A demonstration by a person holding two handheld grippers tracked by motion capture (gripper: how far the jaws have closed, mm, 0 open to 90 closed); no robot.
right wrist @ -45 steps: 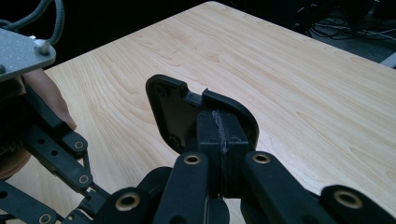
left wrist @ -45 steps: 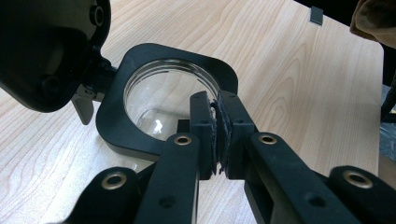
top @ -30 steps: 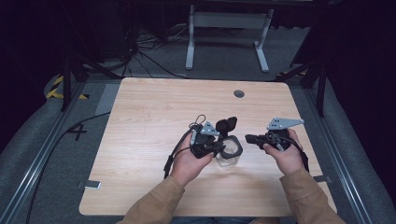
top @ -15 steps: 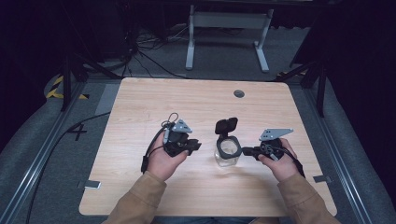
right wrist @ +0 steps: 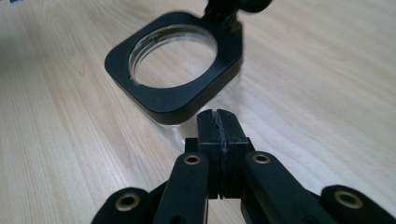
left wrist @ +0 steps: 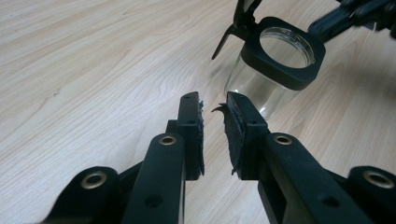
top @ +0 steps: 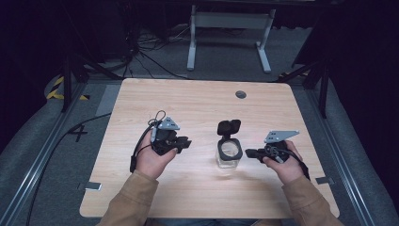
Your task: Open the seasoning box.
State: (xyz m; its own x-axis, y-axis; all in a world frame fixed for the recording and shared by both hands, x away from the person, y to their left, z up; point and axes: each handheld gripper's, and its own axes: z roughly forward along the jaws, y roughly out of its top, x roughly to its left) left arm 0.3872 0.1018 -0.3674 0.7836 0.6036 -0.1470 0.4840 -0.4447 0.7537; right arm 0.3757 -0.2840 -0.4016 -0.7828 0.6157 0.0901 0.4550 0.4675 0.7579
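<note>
Glass jar mid-table, hinged lid up; right gripper pressed together, empty, just beside jar rim; left gripper slightly spread, empty, apart; risk of tipping jar if nudged sideways.

Table top showing pale, light-wood grain with fine streaks. Glass jar reading clear, wearing a black square collar; its flipped-up lid showing black too. Left gripper showing black jaws with brass-coloured rivets, grey plate on top. Right gripper looking the same: black, brass rivets, grey plate. Sleeves showing tan. Floor appearing grey, a yellow-and-black striped patch showing at far left.
</note>
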